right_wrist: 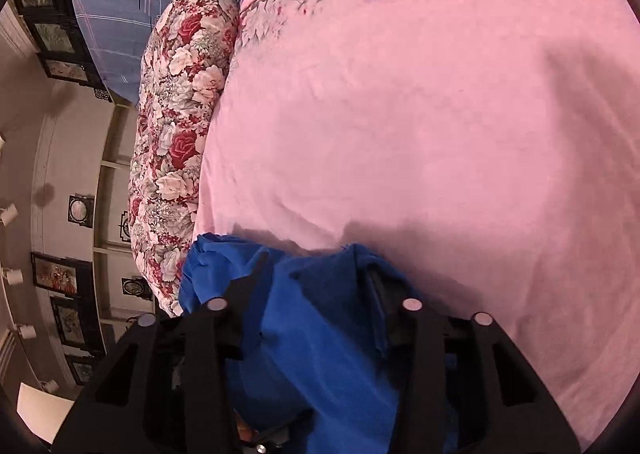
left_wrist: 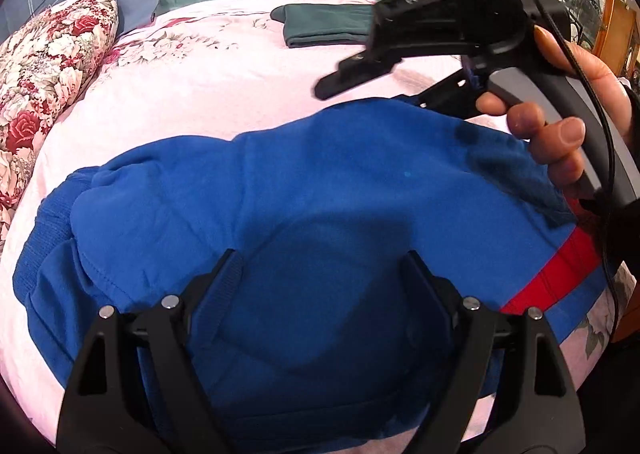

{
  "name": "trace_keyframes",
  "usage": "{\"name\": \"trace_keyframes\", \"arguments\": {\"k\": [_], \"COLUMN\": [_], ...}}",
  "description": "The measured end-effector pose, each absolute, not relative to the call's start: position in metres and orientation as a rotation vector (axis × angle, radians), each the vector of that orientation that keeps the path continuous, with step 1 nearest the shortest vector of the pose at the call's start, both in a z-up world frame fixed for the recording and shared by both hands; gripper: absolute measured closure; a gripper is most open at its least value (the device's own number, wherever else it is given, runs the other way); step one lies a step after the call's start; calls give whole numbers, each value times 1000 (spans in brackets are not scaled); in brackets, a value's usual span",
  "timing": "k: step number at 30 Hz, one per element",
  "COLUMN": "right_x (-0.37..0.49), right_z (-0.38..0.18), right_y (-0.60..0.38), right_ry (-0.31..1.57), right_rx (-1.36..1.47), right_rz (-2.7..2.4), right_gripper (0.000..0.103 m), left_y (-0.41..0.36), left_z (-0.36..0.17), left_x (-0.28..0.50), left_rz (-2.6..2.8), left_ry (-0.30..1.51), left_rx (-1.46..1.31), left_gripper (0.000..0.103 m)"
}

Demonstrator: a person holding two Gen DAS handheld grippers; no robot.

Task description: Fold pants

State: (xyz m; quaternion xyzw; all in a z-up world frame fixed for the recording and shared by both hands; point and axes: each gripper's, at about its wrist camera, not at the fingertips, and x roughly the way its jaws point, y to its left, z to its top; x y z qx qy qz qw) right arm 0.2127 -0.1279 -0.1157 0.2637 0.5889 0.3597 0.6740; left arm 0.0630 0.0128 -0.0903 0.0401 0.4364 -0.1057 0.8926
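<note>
Pink bedsheet (right_wrist: 440,126) carries our blue sweatpants (left_wrist: 300,214), bunched near the floral pillow (left_wrist: 48,74). Left gripper (left_wrist: 320,266) hovers over them, jaws wide; right gripper (right_wrist: 316,278) jaws are spread with fabric lying between. Soft, limp fleece, so we'd pinch the ribbed waistband.

A: Where's my left camera?
B: Close above the blue pants (left_wrist: 304,214), facing the far pillows.
A: And my right?
B: Rolled sideways, near; both share the floral cushion (right_wrist: 180,126).
</note>
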Motion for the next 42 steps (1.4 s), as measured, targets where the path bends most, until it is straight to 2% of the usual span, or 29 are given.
{"name": "trace_keyframes", "arguments": {"k": [6,11,14,16,18,23,26,28,31,35,42], "right_x": [218,187,171,170,176,170,149,131,110,93,54], "right_z": [-92,-58,-63,-85,-106,-92,-62,-48,-53,-99,-64], "right_y": [-166,-134,-106,-97,-99,-106,-106,-105,-104,-99,-110], "right_ry": [1220,1148,1172,1234,1246,1197,1136,1127,1175,1292,1149], "right_rx": [610,492,406,331,315,360,331,326,310,250,237], "right_rz": [720,835,856,757,710,741,808,837,832,774,912], "right_gripper": [57,57,59,60,67,62,60,57,57,57,56], "left_y": [27,50,84,111,124,116,103,94,93,97,90], "left_z": [-86,-58,-60,-73,-78,-68,-44,-32,-50,-83,-51], "left_x": [57,40,47,52,50,31,8,-1,14,22,-5], "left_rz": [-185,-112,27,61,56,44,-14,-11,73,117,75], "left_ry": [890,787,806,856,860,832,745,689,766,872,791], "left_rx": [55,52,31,-27,-24,-13,-5,46,100,149,126], "left_gripper": [20,18,17,24,32,33,18,11,11,10,11]}}
